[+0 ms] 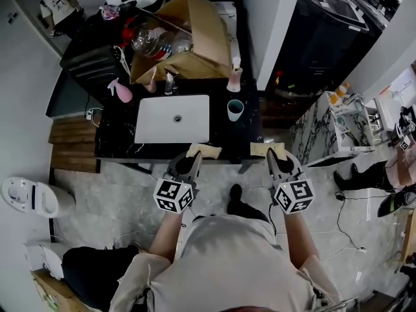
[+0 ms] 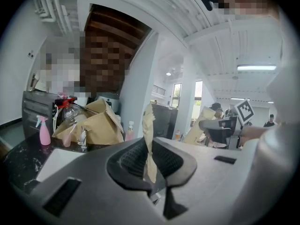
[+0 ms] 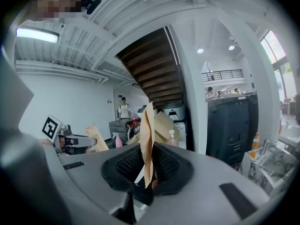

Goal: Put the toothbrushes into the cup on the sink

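Gripping one flat brown paper packet apiece, both tongs are shut: the left tongs [image 2: 149, 159] pinch the left packet [image 2: 149, 125] on edge between the ribbed pads, and the right tongs [image 3: 146, 165] clamp the right packet [image 3: 147, 125] the same way. Most of each packet sticks out past the jaw tips. These are presumably the toothbrushes in their wrappers, though no brush itself shows. Held by the lower end like this, each has a long free length to lead into a narrow opening.

From the head view both packets, left [image 1: 207, 151] and right [image 1: 263, 149], hang over the near edge of the dark counter [image 1: 117, 127], short of the white sink [image 1: 156, 127]. The teal cup [image 1: 234, 109] stands upright just beside the sink's right rim, well apart from either packet. Nothing can be seen standing in it, so the job looks barely begun.

Behind the sink a cardboard box [image 1: 195, 18] lies tipped with clear plastic bottles [image 1: 153, 41] inside. A pink spray bottle [image 1: 121, 91] and a pump bottle [image 1: 234, 77] stand at the sink's far corners, the pump bottle close behind the cup
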`<state>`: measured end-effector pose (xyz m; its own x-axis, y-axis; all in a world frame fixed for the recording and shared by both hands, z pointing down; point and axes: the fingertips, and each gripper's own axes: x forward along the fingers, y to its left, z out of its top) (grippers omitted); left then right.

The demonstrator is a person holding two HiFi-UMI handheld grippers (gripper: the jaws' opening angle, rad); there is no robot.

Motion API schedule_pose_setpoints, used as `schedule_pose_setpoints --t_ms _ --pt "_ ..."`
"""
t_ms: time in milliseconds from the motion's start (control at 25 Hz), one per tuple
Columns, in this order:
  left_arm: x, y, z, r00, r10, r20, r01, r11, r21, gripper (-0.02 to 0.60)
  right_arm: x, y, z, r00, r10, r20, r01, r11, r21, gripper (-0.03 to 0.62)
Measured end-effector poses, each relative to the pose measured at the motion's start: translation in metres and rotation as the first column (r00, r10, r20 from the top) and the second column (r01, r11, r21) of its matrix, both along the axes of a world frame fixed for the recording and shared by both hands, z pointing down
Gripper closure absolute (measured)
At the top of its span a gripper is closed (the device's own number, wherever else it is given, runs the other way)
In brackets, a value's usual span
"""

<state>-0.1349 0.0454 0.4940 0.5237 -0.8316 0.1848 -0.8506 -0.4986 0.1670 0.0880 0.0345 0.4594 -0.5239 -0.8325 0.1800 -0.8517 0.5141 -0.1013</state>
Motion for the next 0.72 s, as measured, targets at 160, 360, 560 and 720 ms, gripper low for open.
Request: schedule_pose_setpoints --t_ms 160,360,560,720 --pt "0.007 -0.035 0.001 1.000 -0.020 0.009 0.020 1.000 -0.019 0.546 0.006 -0.040 0.004 1.000 -0.025 0.005 0.025 0.999 -0.020 0.533" --pt "0.015 -0.071 0.009 0.998 -0.056 0.019 0.056 0.997 -0.048 0.546 0.011 -0.084 0.012 0.997 -0.072 0.002 0.072 0.997 -0.041 0.534" --pt "0.028 -0.106 0.015 0.995 -0.098 0.034 0.101 0.992 -0.071 0.546 0.022 -0.129 0.019 0.993 -0.117 0.015 0.118 0.991 -0.062 0.533" --pt "0.036 -0.126 0.019 0.990 -0.132 0.045 0.135 0.988 -0.078 0.546 0.026 -0.155 0.029 0.986 -0.163 0.018 0.164 0.983 -0.081 0.533"
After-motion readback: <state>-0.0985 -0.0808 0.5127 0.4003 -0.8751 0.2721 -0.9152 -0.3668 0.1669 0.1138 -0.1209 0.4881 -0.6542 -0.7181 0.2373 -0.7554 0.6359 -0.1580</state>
